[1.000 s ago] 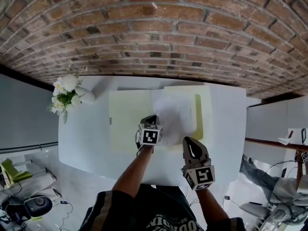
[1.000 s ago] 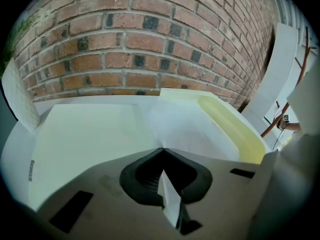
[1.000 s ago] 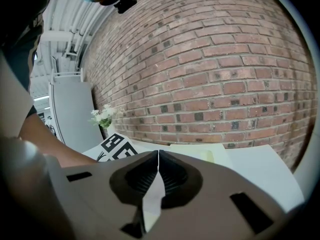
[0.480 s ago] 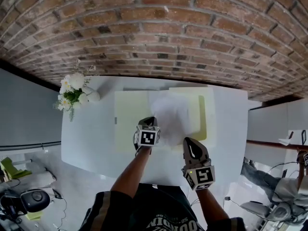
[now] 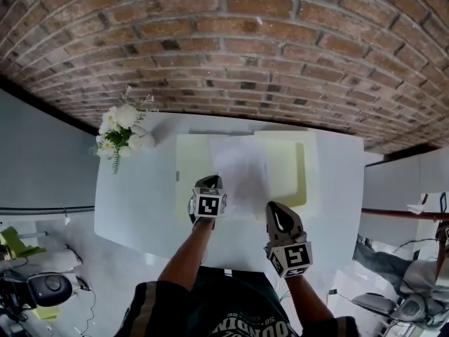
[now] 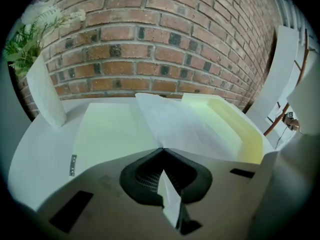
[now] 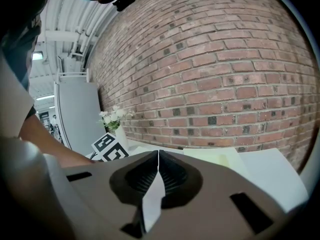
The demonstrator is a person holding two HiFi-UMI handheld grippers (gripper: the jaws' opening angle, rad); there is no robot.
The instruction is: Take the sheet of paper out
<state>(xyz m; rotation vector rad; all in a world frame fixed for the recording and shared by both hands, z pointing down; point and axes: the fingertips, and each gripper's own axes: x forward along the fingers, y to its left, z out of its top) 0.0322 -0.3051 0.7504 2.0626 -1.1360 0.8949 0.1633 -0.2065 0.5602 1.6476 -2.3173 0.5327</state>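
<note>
My left gripper (image 5: 208,183): fingers closed on the near corner of the sheet of paper (image 5: 242,168). The sheet lies across the middle of the open yellow folder (image 5: 188,170) on the worktop (image 5: 133,202). I judge the grasp made and the withdrawal not yet done. The sheet's long axis runs from me toward the brick wall, gripped corner nearest me. My right gripper (image 5: 278,213): fingers fully closed, empty, over the worktop's near edge, right of the sheet.

paper (image 5: 242,174) on open folder (image 5: 191,170), mid table (image 5: 133,206); vase (image 5: 143,141) at far left.
</note>
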